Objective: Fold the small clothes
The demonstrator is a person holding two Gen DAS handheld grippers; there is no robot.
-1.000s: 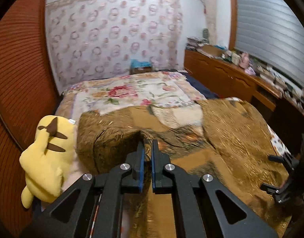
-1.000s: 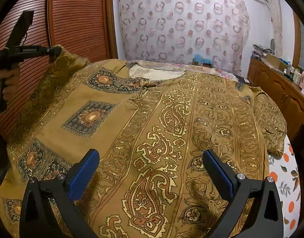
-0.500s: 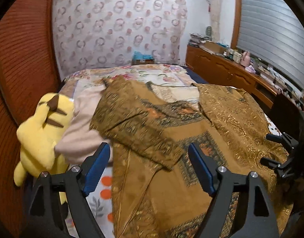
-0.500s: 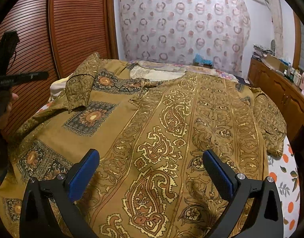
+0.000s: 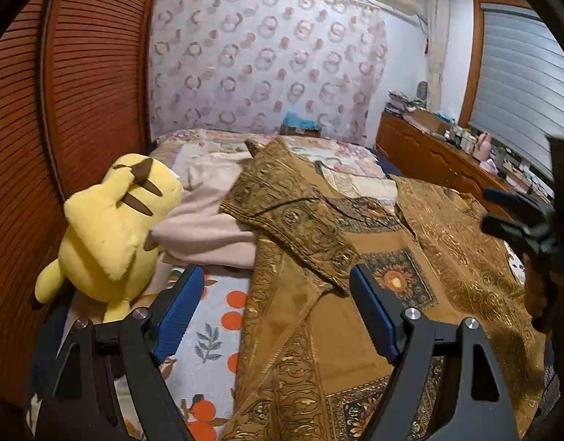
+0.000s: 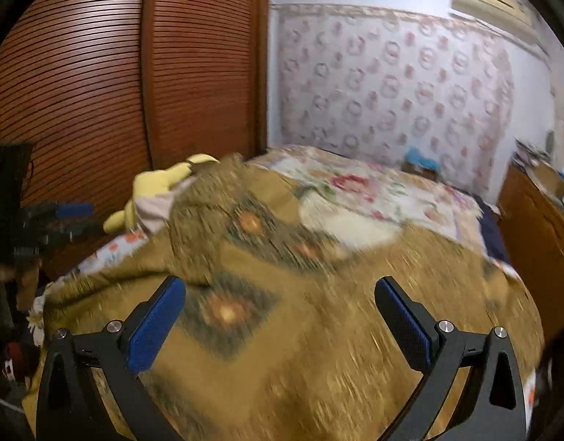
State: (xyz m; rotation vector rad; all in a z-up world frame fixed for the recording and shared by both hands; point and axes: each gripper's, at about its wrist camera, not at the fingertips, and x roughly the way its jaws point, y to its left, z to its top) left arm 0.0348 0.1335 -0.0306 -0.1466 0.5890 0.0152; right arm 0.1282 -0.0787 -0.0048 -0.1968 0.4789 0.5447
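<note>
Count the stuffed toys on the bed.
1: the yellow plush toy sits at the bed's left edge beside the pale folded cloth. Others may be hidden under the garment.

Gold-printed cloth shirt [image 5: 447,257], fuzzy plush toy [image 5: 112,228], slatted wood doors [image 6: 98,84]

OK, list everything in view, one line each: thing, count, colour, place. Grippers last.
patterned shirt: one, mustard-gold with dark medallions, spread on the bed, left sleeve folded inward.
plush toy: one, yellow with brown stripes, left edge of the bed.
pink cloth: one, pale pink, between toy and shirt.
bedsheet: one, white with orange fruit print, under the shirt.
floral quilt: one, cream and pink, far end of the bed.
wardrobe doors: red-brown, slatted, left.
sideboard: one, brown wood, cluttered top, right.
left gripper: open, above the shirt's left edge.
right gripper: open, above the shirt, picture blurred.
</note>
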